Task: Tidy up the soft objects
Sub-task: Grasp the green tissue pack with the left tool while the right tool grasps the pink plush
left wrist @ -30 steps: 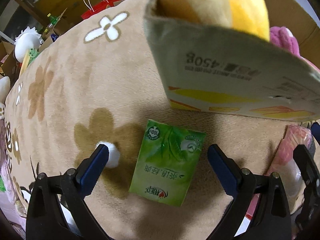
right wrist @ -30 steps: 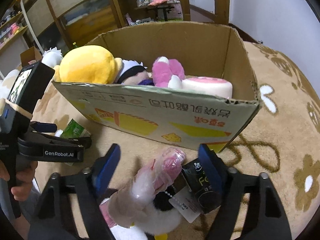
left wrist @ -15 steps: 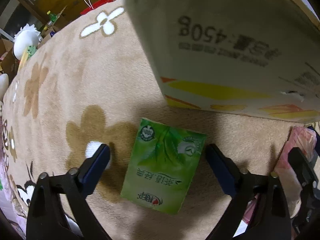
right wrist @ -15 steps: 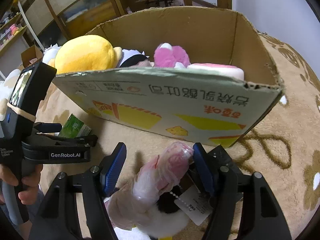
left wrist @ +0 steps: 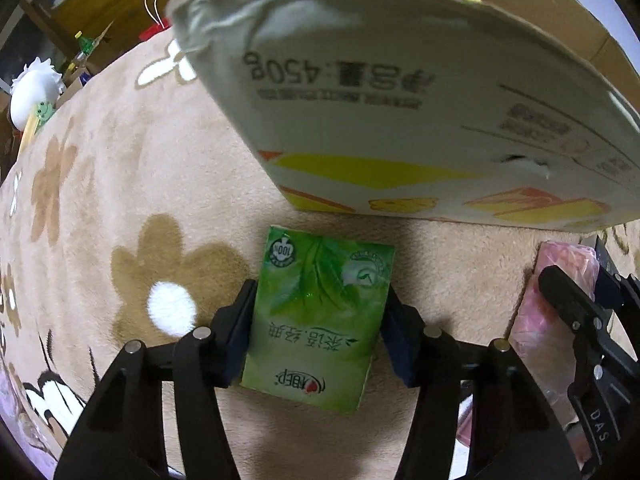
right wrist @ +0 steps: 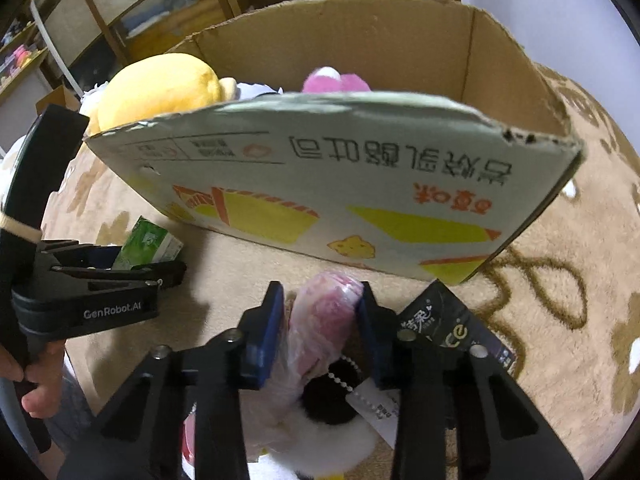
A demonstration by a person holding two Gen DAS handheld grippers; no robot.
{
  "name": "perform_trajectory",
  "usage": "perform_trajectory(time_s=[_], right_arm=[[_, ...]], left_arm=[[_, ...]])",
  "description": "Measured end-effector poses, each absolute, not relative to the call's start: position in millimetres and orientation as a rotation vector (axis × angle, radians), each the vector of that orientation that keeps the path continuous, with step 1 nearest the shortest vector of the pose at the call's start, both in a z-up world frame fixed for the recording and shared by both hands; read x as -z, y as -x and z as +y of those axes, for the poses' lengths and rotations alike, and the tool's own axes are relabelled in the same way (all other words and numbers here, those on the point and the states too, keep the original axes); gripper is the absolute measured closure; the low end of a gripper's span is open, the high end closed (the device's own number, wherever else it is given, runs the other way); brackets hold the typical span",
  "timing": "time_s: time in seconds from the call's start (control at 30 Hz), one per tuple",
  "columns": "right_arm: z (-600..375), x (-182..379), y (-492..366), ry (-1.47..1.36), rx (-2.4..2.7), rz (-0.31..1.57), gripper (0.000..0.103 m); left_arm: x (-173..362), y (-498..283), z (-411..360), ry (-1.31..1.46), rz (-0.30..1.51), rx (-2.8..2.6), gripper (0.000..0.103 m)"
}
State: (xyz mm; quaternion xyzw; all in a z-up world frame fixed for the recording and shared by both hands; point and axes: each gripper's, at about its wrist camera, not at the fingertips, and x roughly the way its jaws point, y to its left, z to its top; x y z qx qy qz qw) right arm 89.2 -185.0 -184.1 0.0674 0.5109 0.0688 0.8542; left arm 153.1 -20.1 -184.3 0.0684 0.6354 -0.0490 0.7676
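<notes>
On flowered carpet [left wrist: 120,184], left jaws pinch the green tissue pack [left wrist: 316,320]; right jaws squeeze the pink wrapped plush [right wrist: 324,324].

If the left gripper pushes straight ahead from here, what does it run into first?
The left gripper, shut on the green tissue pack, points at the cardboard box. The pack's far end would probably meet the box's printed wall first; only a short strip of rug separates them.

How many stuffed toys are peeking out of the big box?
2 show. A yellow plush sits at the cardboard box's left end, and a pink plush pokes up near the middle. The front wall may hide more.
</notes>
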Motion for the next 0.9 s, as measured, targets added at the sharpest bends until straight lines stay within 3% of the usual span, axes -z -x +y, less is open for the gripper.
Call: perform_trajectory(time_s=[0.43, 0.9], right_arm=[[-180.8, 177.3, -87.4, -0.122, -0.147, 1.056, 0.073], [-176.2, 137.3, -54.3, -0.078, -0.100, 0.944, 0.080]], left_arm=[[167.6, -143.0, -27.4, -0.162, 1.305, 0.133, 0.048], [107.2, -103.2, -21.8, -0.158, 1.125, 0.123, 0.047]])
